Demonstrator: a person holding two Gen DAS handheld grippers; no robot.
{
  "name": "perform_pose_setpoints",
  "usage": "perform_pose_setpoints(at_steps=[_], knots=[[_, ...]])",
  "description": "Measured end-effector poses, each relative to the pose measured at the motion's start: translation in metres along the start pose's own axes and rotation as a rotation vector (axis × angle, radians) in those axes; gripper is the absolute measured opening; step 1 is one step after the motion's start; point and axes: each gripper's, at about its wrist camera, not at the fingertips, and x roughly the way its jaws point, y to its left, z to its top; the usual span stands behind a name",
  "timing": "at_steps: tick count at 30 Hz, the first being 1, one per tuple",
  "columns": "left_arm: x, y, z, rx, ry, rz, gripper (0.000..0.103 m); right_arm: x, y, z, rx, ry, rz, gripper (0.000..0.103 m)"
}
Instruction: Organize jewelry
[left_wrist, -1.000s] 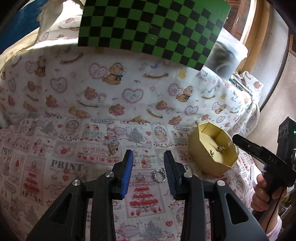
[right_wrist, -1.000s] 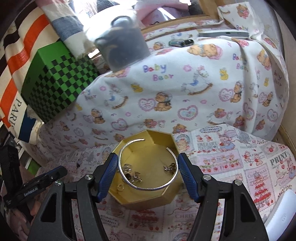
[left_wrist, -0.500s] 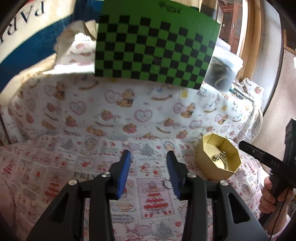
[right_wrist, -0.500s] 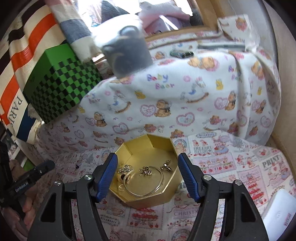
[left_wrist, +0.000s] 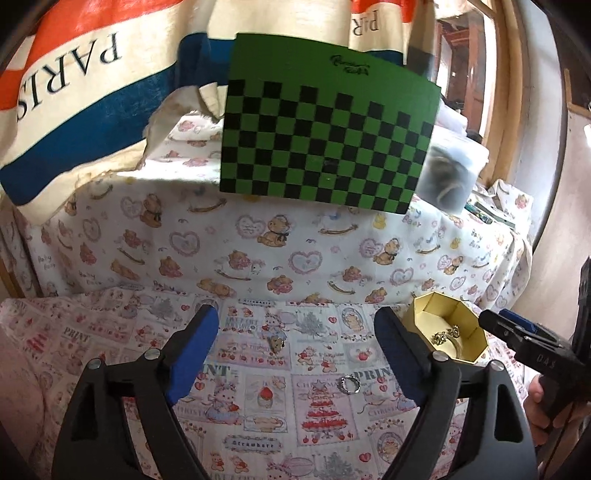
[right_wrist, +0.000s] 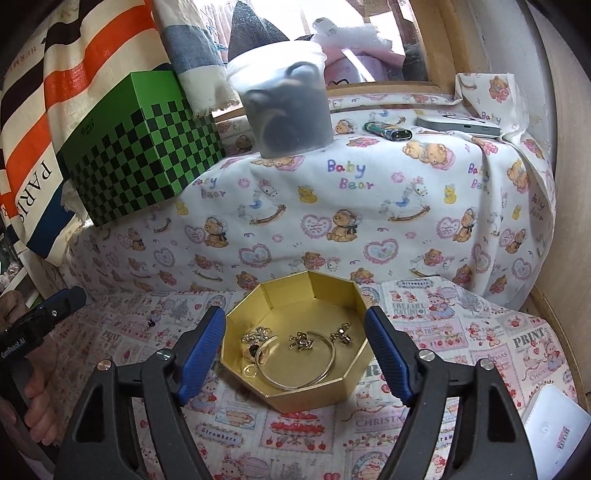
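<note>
- While the left wrist view looks down over the printed cloth (left_wrist: 110, 332), the left gripper (left_wrist: 295, 343) stands wide apart and holds nothing; its jaws have just been opening, and only bare cloth and loose pieces lie between them.
- A silver ring (left_wrist: 349, 384) lies flat on the cloth, ahead of the gripper and nearer its right finger than its left, touching neither.
- A small bear-shaped charm (left_wrist: 276, 343) lies farther out, about midway between the two blue pads (left_wrist: 194, 354).
- The gold octagonal box (left_wrist: 476, 332) sits to the right of the ring, just beyond the right finger, with the right gripper's tip (left_wrist: 496, 325) at its far rim.
- Judging by this, the left hand is the nearer one for the ring, and the carry would run rightward to the box.
- From the right wrist view, the right gripper (right_wrist: 295, 350) is also wide apart and empty; its jaws have just been opening, and they straddle the gold octagonal box (right_wrist: 321, 291) without pressing on its walls.
- Inside the box lie an open bangle (right_wrist: 325, 369), its gap toward the far wall, and several small gold pieces (right_wrist: 301, 341).
- A tiny dark stud (right_wrist: 150, 322) rests on the cloth to the left of the box, toward the left gripper's tip (right_wrist: 70, 299).
</note>
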Motion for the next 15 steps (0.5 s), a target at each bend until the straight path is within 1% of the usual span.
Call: perform_pose_setpoints(at_steps=[3, 6, 9, 15], knots=[[0.003, 0.005, 0.0, -0.014, 0.008, 0.014, 0.085, -0.001, 0.0, 0.0, 0.0, -0.004, -0.003, 0.081], [0.003, 0.008, 0.0, -0.009, 0.0, 0.044, 0.087, -0.004, 0.001, 0.0, -0.004, -0.015, -0.006, 0.081], [0.0, 0.011, 0.002, -0.012, -0.014, 0.061, 0.095, -0.006, 0.005, 0.0, -0.014, -0.023, -0.001, 0.081], [-0.004, 0.022, 0.005, -0.042, -0.036, 0.091, 0.1, -0.01, 0.017, -0.003, -0.054, -0.035, 0.006, 0.081]])
